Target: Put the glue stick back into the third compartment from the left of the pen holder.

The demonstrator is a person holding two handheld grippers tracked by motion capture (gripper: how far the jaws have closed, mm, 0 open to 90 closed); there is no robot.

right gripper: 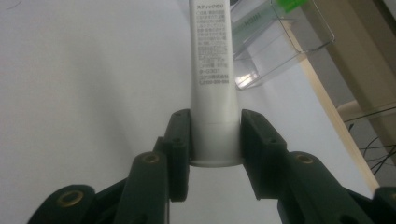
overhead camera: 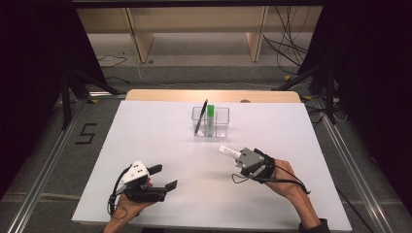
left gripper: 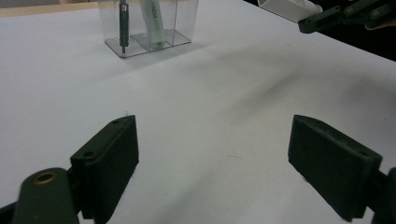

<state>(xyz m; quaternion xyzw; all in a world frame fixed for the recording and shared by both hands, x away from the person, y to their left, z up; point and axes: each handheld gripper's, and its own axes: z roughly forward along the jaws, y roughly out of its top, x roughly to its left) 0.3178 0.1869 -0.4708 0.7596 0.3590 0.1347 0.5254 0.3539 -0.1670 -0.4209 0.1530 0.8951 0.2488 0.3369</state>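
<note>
My right gripper is shut on a white glue stick with black print, which pokes out toward the far left. It hovers right of the table's middle, short of a clear plastic organizer. The organizer holds a dark pen leaning in its left compartment and a green-capped tube upright beside it. My left gripper rests near the front left, jaws open wide with bare table between them.
The white table top ends at a wooden strip along the far edge. Beyond it are wooden shelf legs and cables on the floor. Black stands flank the table on both sides. A floor marking "5" lies to the left.
</note>
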